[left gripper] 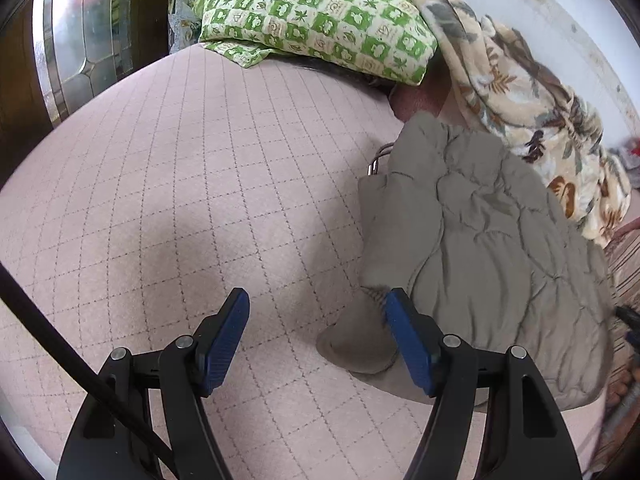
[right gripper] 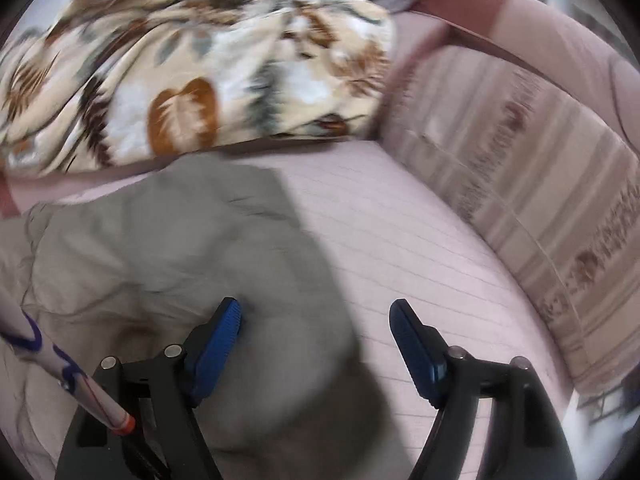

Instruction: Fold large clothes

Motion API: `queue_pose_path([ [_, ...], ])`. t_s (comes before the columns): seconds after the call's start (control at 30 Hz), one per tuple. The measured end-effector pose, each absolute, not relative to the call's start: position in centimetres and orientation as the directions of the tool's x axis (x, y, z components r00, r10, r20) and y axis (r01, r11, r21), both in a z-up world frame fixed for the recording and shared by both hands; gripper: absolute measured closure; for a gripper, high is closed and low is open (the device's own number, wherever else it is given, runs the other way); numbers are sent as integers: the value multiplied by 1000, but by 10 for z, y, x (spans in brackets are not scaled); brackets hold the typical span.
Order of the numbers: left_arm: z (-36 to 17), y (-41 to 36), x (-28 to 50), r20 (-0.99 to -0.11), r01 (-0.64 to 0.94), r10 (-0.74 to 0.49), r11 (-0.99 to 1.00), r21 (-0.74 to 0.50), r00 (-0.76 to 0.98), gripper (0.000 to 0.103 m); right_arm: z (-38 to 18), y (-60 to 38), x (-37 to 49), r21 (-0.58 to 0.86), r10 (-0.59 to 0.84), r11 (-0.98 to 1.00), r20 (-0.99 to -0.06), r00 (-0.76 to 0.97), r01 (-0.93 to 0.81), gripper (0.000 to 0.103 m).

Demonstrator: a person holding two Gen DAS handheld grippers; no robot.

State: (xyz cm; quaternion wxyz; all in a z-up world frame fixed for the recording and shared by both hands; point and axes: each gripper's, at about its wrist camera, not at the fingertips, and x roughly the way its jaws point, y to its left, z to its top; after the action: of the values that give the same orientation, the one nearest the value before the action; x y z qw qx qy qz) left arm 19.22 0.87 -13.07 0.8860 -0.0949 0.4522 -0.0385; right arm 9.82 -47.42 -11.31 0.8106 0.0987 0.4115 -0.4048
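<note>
A grey-khaki padded jacket (left gripper: 480, 240) lies crumpled on the pink quilted bed (left gripper: 180, 160), at the right of the left wrist view. Its sleeve end (left gripper: 352, 344) reaches toward my left gripper (left gripper: 317, 296), which stands open; the sleeve lies against the right pad and is not pinched. In the blurred right wrist view the jacket (right gripper: 160, 248) fills the left and lower middle. My right gripper (right gripper: 315, 304) hangs open over the jacket's right edge. Its left fingertip is over the cloth and its right one over bare bed (right gripper: 420, 260).
A green checked pillow (left gripper: 320, 12) and a floral blanket (left gripper: 520, 92) lie at the bed's far side. A metal hanger hook (left gripper: 378, 160) pokes out beside the jacket. A wooden door with glass (left gripper: 80, 40) stands left. A striped upholstered side (right gripper: 540, 200) borders the bed on the right.
</note>
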Motion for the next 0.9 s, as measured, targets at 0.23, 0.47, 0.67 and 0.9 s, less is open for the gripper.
queue_pose_path([
  [0.23, -150, 6, 202, -843, -42, -122, 985, -169, 524, 29, -89, -446, 20, -17, -484, 719, -730, 483, 694, 23],
  [0.47, -153, 2, 201, -848, -38, -109, 988, -150, 518, 29, -143, -424, -5, -29, -436, 734, -786, 438, 679, 23],
  [0.67, -142, 6, 194, -833, -37, -121, 985, -167, 540, 29, -159, -449, 18, -161, -526, 679, -787, 322, 717, 19],
  [0.9, -122, 13, 179, -780, 19, -227, 964, -266, 583, 29, -114, -404, -6, -231, -601, 708, -694, 397, 667, 19],
])
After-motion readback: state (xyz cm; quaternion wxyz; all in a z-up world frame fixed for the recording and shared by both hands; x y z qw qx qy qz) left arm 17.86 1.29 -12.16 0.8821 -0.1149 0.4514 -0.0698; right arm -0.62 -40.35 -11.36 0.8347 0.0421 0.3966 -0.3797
